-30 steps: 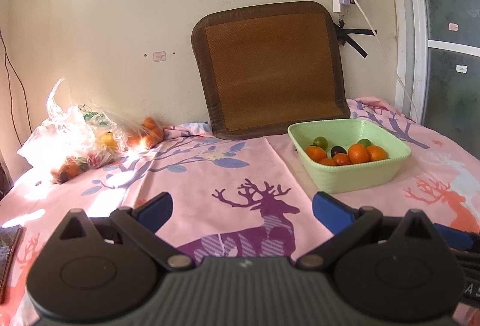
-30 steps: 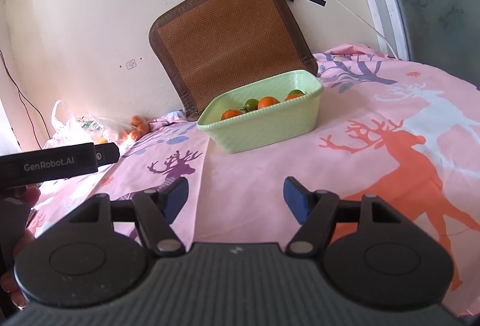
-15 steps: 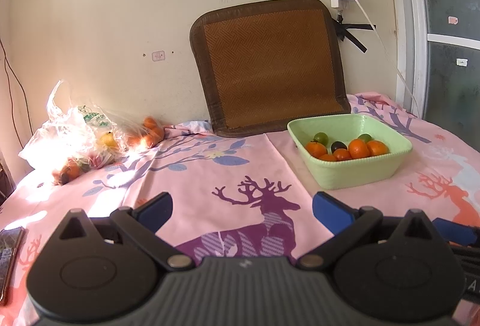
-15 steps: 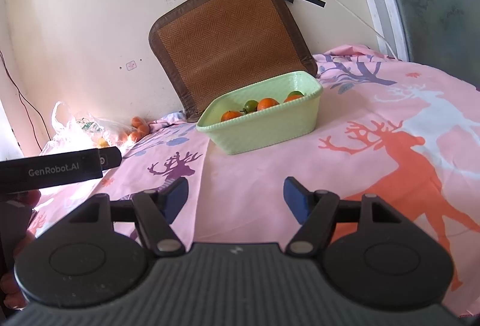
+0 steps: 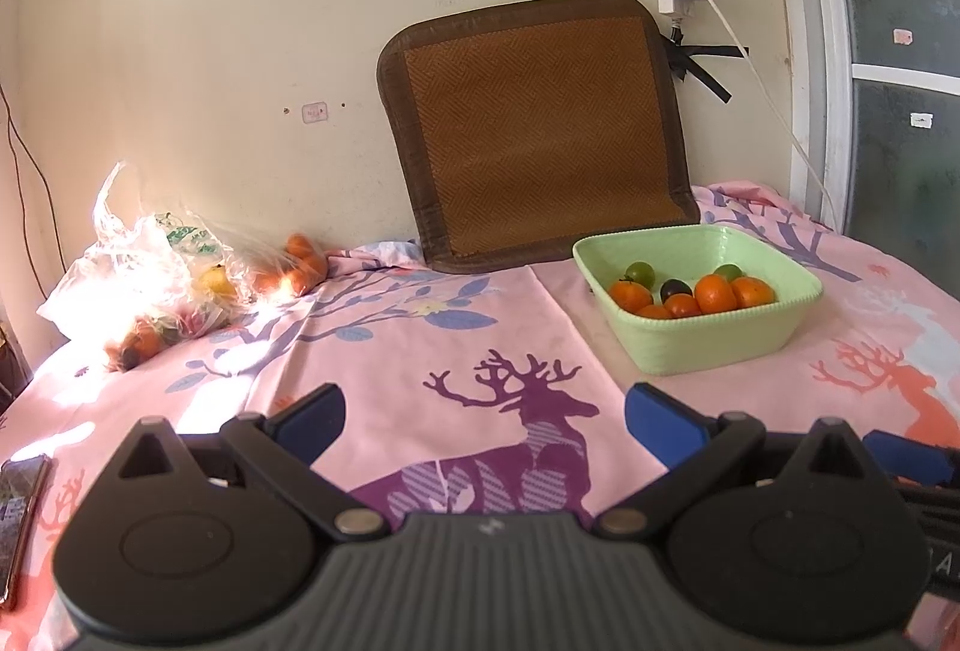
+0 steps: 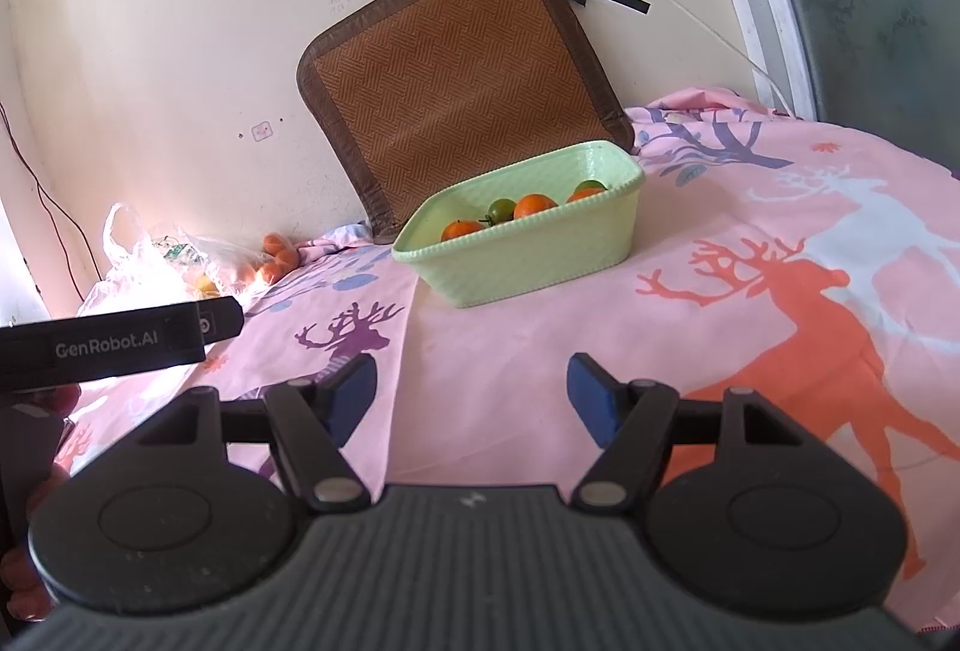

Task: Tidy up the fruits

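Nothing has shifted: both the left claw [image 5: 485, 414] and right claw [image 6: 472, 390] hang released (empty), green basket [image 6: 534, 255] ahead already holding fruit.

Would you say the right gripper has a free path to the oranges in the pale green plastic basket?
Probably yes. The right gripper is open and empty, with only bare pink deer-print cloth between it and the pale green plastic basket, whose open top leaves the oranges exposed.

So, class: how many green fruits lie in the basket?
2: one near the back left, one toward the back right of the basket; others may be hidden.
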